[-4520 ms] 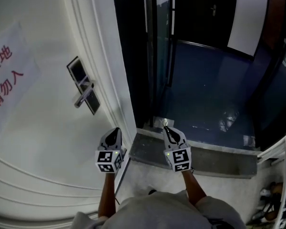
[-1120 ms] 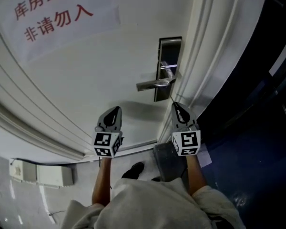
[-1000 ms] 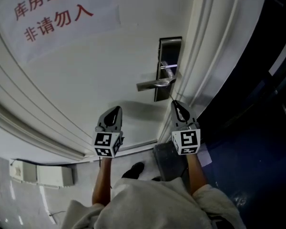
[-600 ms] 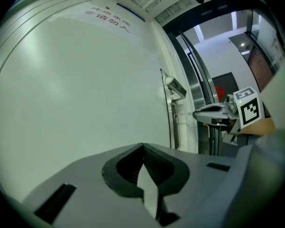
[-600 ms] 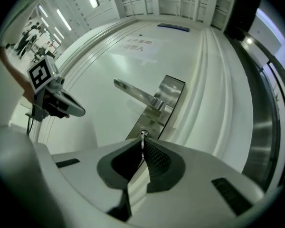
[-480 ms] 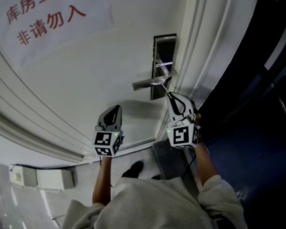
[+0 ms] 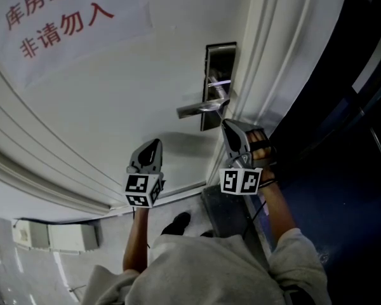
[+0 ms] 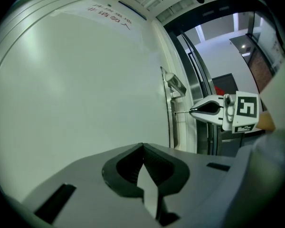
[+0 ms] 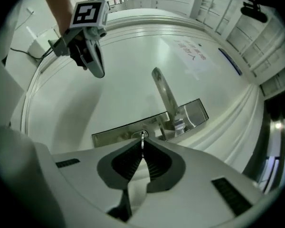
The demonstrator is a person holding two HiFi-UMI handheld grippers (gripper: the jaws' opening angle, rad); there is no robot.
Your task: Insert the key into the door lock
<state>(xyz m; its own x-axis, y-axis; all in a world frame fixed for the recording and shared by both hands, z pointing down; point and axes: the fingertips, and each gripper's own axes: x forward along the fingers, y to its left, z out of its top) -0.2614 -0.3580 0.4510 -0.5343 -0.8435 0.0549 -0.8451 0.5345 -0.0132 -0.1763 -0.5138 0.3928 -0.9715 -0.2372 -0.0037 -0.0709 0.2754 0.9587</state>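
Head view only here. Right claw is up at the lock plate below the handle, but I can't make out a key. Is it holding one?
Observer: Yes. The right gripper view shows the right claw shut on the key, a thin blade seen edge-on.
Operator: Tip lined up?
Observer: The tip sits at the round keyhole in the lock plate, next to the handle. I can't tell how deep it is.
Operator: Left claw?
Observer: The left gripper view shows the left claw shut with nothing between its jaws.
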